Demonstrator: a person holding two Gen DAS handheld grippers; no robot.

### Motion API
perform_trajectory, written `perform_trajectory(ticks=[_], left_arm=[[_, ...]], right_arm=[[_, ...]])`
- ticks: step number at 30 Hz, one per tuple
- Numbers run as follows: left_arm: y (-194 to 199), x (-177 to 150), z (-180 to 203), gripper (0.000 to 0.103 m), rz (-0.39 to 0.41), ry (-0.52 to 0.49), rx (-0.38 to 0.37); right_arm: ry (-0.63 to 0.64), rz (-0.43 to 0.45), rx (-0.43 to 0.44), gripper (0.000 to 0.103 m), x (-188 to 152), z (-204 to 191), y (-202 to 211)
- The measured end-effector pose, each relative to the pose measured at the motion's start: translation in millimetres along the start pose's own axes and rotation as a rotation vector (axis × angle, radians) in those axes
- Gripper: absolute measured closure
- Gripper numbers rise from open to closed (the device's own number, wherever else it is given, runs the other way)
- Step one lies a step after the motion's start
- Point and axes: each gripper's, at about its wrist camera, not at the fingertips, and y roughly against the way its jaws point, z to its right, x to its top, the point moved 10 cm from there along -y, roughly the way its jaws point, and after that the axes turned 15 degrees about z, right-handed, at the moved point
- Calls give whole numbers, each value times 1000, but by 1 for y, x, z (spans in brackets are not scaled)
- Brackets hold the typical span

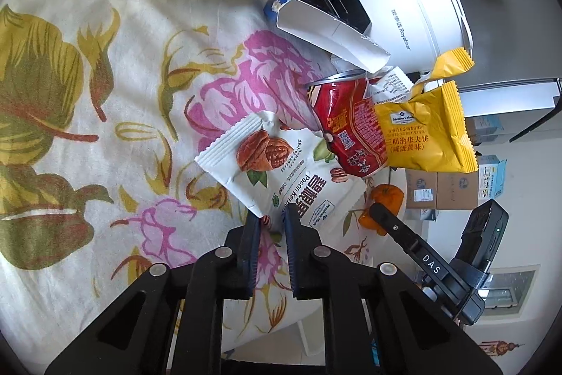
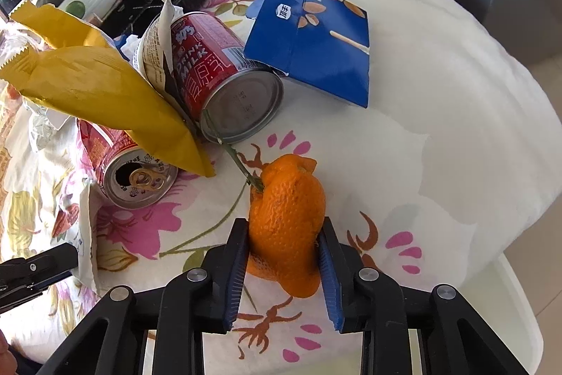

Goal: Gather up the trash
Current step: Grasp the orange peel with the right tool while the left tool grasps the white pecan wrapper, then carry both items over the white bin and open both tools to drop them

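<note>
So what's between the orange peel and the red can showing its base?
A thin green stem, attached to the orange peel, reaches the rim of the red can; otherwise only flowered tablecloth. Seen in the right wrist view.

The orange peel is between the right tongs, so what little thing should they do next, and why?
Probably squeeze a bit tighter, then lift. The right tongs already straddle the orange peel, both pads at its sides, and it sits on the flowered cloth with its stem toward the red can, so a straight lift looks clear.
</note>
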Motion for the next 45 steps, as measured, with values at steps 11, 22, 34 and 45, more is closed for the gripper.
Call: perform_trajectory(ticks=[11, 22, 34, 45], left_arm=[[16, 11, 23, 99, 68, -151, -14], [25, -31, 80, 99, 11, -315, -119], [-21, -165, 121, 99, -193, -629, -122], [-56, -197, 125, 97, -261, -721, -100]], right_arm=[[-48, 7, -5, 82, -2, 2, 14], [-185, 138, 52, 82, 12, 24, 80], [-381, 129, -98, 78, -44, 90, 124], [-385, 79, -126, 76, -68, 103, 113]])
